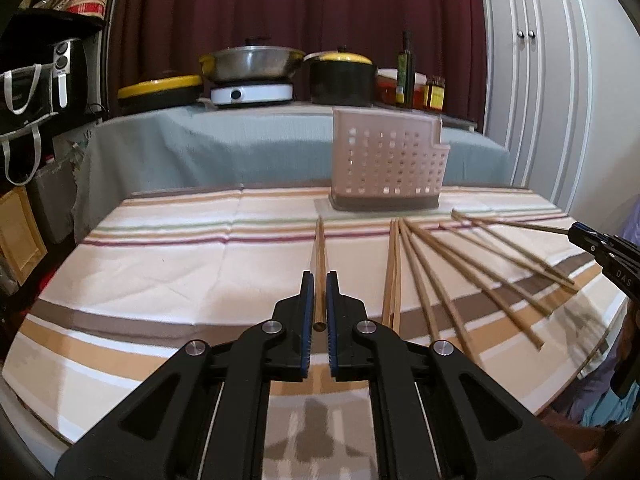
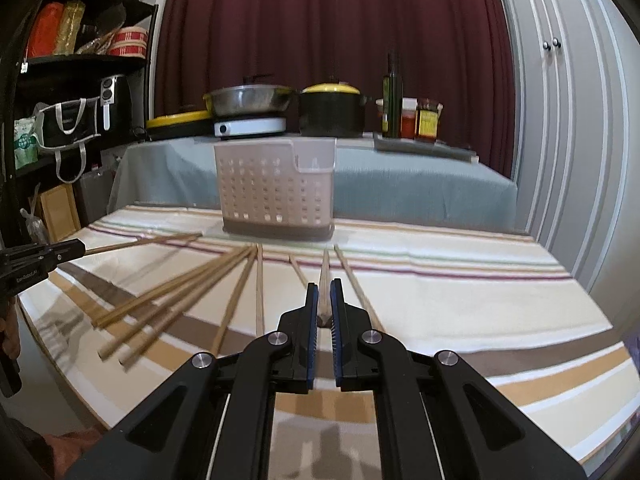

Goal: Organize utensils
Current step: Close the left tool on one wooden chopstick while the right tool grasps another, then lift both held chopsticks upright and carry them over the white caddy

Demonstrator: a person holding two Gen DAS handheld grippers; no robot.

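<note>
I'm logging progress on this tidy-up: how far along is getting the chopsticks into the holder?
Barely started. Done: nothing visible; no chopstick shows above the rim of the perforated holder. In hand: the left tool is shut on one chopstick, and the right tool on another chopstick. Left: the loose chopsticks fanned across the striped cloth.

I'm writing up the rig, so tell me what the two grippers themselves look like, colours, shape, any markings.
Both the left gripper and the right gripper are matte black plastic with angular linkage arms, round silver pivot bolts and ribbed blue pads lining the fingers. White lettering is printed on each body's side, too small to read with confidence. No cables show.
</note>
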